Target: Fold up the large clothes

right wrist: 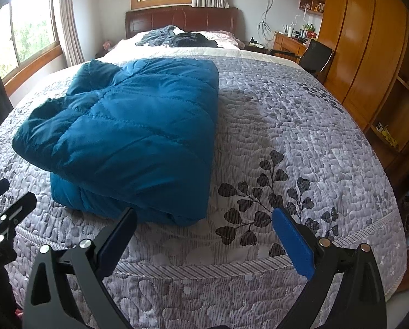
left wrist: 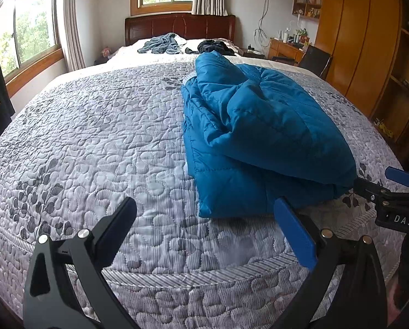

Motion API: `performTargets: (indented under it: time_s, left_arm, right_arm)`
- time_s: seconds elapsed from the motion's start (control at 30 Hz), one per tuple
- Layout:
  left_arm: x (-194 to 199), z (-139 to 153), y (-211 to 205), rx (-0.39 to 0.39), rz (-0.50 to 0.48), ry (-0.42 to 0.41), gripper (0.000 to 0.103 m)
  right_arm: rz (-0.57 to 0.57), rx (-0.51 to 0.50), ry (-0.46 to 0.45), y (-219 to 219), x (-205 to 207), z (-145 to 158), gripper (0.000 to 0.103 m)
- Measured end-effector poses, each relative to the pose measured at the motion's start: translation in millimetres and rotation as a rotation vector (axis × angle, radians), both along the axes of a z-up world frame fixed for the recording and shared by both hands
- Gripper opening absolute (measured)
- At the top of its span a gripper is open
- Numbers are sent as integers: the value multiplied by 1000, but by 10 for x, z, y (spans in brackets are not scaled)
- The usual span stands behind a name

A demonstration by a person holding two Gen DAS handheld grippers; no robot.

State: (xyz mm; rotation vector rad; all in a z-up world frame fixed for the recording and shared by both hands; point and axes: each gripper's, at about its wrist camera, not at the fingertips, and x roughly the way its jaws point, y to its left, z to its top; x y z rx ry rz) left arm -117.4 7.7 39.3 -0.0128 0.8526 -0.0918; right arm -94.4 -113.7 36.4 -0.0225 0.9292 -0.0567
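Observation:
A blue quilted puffer jacket (left wrist: 259,126) lies folded into a thick bundle on the grey patterned bedspread (left wrist: 100,142). My left gripper (left wrist: 204,216) is open over the bed's foot, just in front of the bundle's near left corner, holding nothing. In the right wrist view the same jacket (right wrist: 127,131) sits left of centre. My right gripper (right wrist: 204,219) is open too, at the bundle's near right corner, with only bedspread (right wrist: 286,126) between its fingers. Each gripper shows at the edge of the other's view: the right gripper (left wrist: 391,189), the left gripper (right wrist: 4,200).
Crumpled grey-blue cloth (left wrist: 160,44) and dark clothes (left wrist: 215,46) lie near the wooden headboard (left wrist: 179,26). A desk with a black chair (left wrist: 314,60) and tall wooden wardrobes (left wrist: 361,35) line the right wall. Windows (left wrist: 26,33) run along the left.

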Motion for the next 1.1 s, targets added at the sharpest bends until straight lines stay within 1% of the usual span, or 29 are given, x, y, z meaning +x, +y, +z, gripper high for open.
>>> performTargets:
  time_s: [0.63, 1.1]
  left_arm:
    - [-11, -15, -1, -5, -1, 2, 99]
    - [-4, -23, 2, -8, -5, 8, 99]
  right_arm:
    - [10, -14, -4, -22, 12, 11, 99]
    - [23, -9, 10, -23, 67, -19, 99]
